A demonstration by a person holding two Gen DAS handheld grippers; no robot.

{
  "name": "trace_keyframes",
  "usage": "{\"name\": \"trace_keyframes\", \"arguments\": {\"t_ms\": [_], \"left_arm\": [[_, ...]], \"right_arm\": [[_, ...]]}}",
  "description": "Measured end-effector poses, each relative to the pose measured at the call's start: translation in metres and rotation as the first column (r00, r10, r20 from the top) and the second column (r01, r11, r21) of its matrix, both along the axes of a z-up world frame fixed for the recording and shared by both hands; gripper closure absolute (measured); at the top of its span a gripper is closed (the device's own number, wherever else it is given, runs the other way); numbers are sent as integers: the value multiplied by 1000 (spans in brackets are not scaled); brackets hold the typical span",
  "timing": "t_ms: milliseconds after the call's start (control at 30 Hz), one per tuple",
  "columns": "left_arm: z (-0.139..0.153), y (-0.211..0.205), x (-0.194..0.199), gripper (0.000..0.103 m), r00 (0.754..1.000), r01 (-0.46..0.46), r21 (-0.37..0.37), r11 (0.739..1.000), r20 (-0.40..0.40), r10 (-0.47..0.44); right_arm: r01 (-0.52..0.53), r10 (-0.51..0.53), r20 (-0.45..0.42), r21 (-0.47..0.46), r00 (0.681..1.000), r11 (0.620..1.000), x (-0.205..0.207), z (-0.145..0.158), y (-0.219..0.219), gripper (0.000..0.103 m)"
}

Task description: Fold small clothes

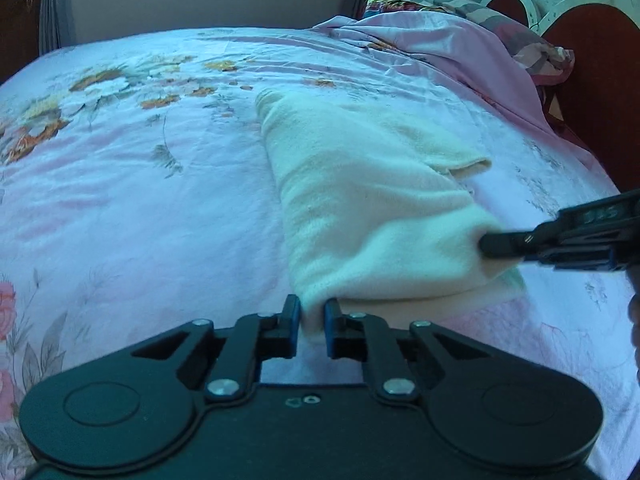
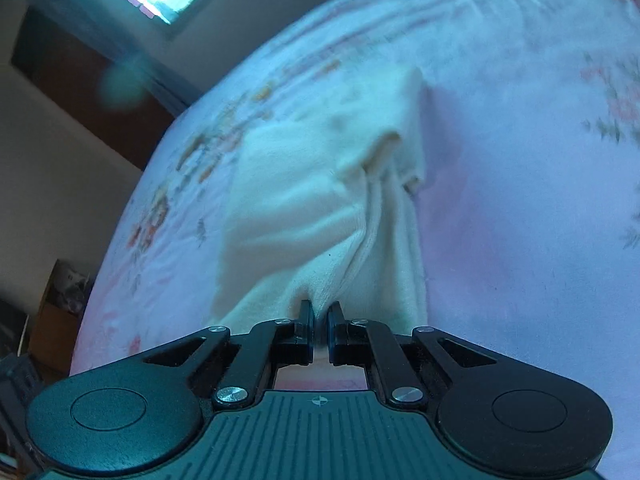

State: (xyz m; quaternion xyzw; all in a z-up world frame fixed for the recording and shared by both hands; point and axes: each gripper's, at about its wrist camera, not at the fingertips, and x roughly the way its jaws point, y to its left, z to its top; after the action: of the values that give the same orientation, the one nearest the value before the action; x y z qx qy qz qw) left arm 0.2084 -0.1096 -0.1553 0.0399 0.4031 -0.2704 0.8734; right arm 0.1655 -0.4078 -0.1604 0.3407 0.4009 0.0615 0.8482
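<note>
Cream garment (image 1: 372, 200) pinched by both hand-held grippers, left (image 1: 311, 322), right (image 2: 319, 326); corners hidden.

Garment (image 1: 372, 200): lies on the bed (image 1: 140, 200), centre of the left wrist frame, running from lower centre toward upper centre.
Left gripper (image 1: 311, 312): bottom centre of that frame, jaws closed on the garment's near corner.
Right gripper (image 1: 496, 245): enters from the right edge, gripping the garment's right corner.
Bunched bedding (image 1: 460, 44): upper right, behind the garment.
Headboard (image 1: 600, 80): far right, behind the bedding.
Curtain (image 1: 56, 4): upper left, beyond the bed.
</note>
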Motion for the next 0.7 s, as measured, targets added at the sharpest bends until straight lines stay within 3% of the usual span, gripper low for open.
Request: {"name": "trace_keyframes", "arguments": {"t_ms": [67,167,267,333,367,433,500,700], "left_arm": [[0,-1,-3,93,1000,11,4,1000,2,-11],[-11,-9,-5,93,1000,20,46,999,-18,-19],[-12,-5,-4,93,999,20,45,999,-41,-18],[-6,0,-4,86,998,24,47,999,-52,-22],[-1,4,-4,81,999,15,42,999,-46,-13],[9,11,-2,81,999,-4,22,1000,-34,4],[19,11,5,81,999,-31,2,1000,-23,31],[30,-27,56,78,996,-85,-21,996,-9,85]], "right_arm": [[19,-17,40,-65,999,998,-12,12,-3,98],[17,-27,-71,-138,997,990,-20,-15,-7,98],[18,-29,-75,-145,997,989,-24,-19,-5,98],[-37,22,-69,-219,997,975,-23,-8,3,98],[-39,27,-53,-236,998,971,-25,-1,5,98],[-7,13,27,-202,1000,979,-28,16,2,98],[1,19,75,-266,997,964,-21,31,8,98],[-45,90,113,-350,989,936,45,43,37,98]]}}
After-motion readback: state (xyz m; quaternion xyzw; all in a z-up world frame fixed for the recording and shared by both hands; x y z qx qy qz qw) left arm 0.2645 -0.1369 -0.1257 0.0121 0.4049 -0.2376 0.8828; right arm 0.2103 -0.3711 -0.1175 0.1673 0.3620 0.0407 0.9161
